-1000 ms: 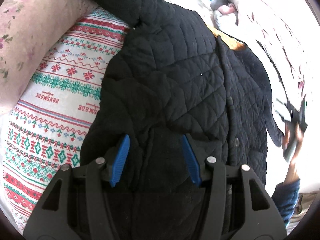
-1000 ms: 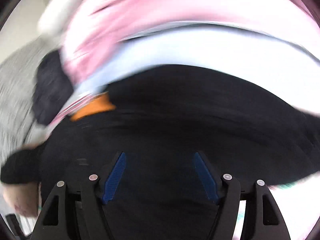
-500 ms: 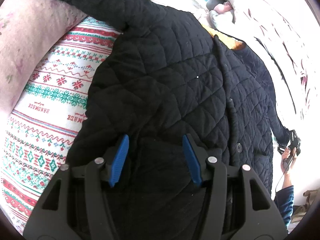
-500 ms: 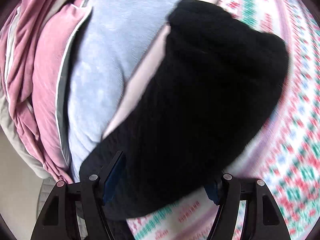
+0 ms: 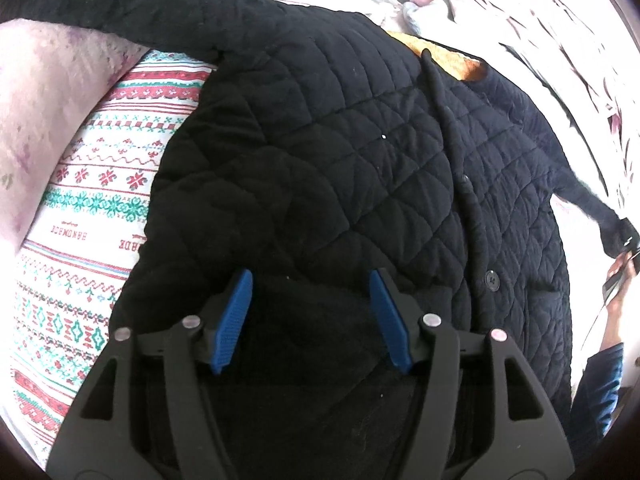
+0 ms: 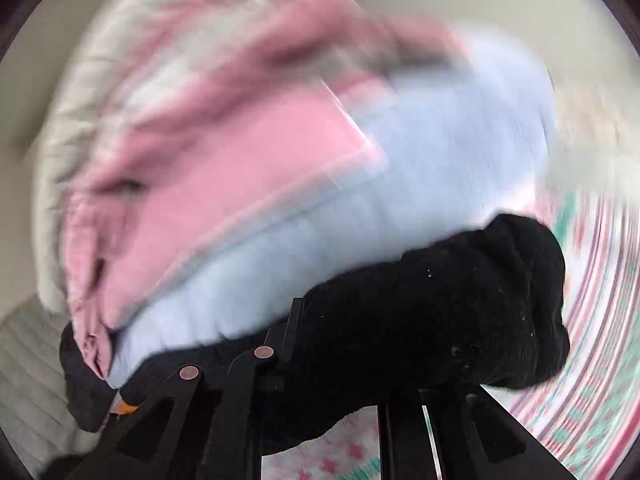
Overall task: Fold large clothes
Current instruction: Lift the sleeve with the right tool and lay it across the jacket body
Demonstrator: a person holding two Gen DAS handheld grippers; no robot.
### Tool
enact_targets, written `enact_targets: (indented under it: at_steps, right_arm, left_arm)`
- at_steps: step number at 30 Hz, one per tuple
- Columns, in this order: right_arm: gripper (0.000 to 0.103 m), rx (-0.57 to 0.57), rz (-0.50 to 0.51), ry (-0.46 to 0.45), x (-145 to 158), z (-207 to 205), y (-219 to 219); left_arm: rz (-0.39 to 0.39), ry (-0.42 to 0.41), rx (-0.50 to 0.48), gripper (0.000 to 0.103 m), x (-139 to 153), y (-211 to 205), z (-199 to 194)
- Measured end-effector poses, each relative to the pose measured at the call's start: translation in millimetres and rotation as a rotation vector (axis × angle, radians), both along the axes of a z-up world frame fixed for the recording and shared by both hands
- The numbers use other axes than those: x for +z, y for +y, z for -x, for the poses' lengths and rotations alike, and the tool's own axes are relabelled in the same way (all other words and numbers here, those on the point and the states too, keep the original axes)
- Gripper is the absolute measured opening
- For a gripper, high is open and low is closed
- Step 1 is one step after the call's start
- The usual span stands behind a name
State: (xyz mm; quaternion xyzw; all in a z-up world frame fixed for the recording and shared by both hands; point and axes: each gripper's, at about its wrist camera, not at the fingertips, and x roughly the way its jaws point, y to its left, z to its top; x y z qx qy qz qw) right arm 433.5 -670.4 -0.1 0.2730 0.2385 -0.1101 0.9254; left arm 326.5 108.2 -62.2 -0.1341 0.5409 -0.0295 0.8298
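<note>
Black quilted jacket [image 5: 340, 152] is lying spread over a white bedsheet with red and green knitted-style bands [image 5: 92, 208], where the word "HANDMADE" is showing twice, printed upside down from the left wrist view, the second time half hidden under the jacket's edge. The jacket's long axis is running from its orange-lined collar [image 5: 448, 56] at the far end down towards the left gripper [image 5: 310, 292], with one buttoned placket along it and two dark buttons clearly showing. The left gripper is hovering at the hem, its blue pads [image 5: 236, 320] parted and widening, black fabric lying between them ungripped. The right gripper [image 6: 344, 344] is closing on one black sleeve [image 6: 460, 300], clamping it, in front of blurred pink and pale blue bedding [image 6: 280, 160].
</note>
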Motion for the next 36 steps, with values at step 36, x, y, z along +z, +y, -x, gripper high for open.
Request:
enact_targets:
  at_steps: [36]
  right_arm:
    - [0.014, 0.841, 0.703, 0.138, -27, -85, 566]
  left_arm:
    - [0.13, -0.039, 0.082, 0.062, 21, 44, 4]
